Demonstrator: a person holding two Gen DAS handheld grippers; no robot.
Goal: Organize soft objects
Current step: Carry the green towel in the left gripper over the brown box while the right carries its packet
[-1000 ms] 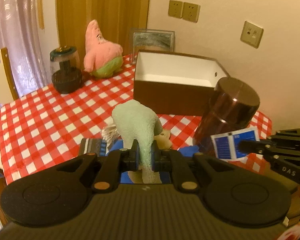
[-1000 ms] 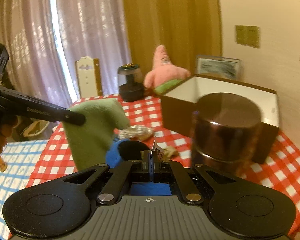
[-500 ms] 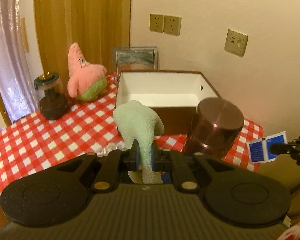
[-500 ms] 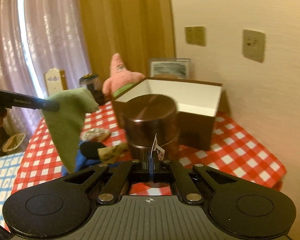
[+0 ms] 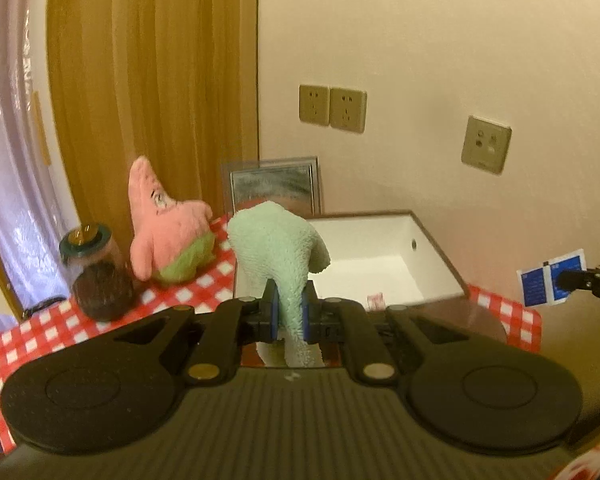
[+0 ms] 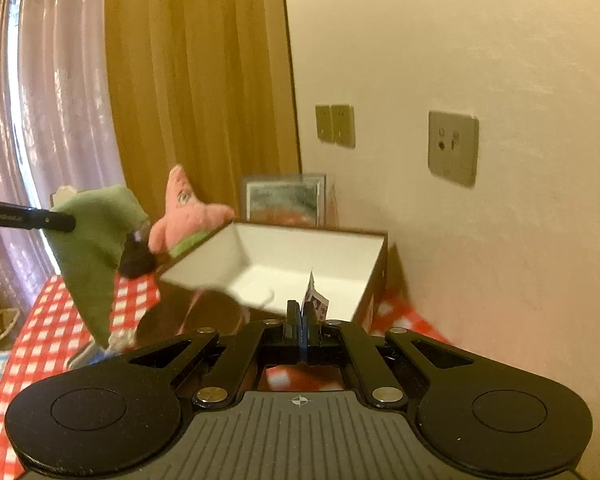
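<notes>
My left gripper (image 5: 289, 305) is shut on a pale green towel (image 5: 280, 240), which bulges up above the pads and hangs at the near left corner of the open brown box with a white inside (image 5: 380, 256). The right wrist view shows that towel (image 6: 96, 248) drooping from the left gripper (image 6: 66, 222), left of the box (image 6: 300, 264). My right gripper (image 6: 300, 314) is shut on a small blue and white packet (image 6: 315, 300), level with the box's near rim. The same packet (image 5: 548, 280) shows at the right edge of the left wrist view. A pink starfish plush (image 5: 164, 224) sits on the table, left of the box.
A red checked cloth (image 5: 60, 332) covers the table. A dark jar with a green lid (image 5: 96, 272) stands left of the plush. A framed picture (image 5: 274, 186) leans on the wall behind the box. A brown round canister (image 5: 460, 320) sits low, just before the box. Wall sockets (image 5: 332, 106) are above.
Both grippers have risen and come closer to the box, each still holding its item. The brown canister has dropped low in both views, and the box opening now fills the middle.
</notes>
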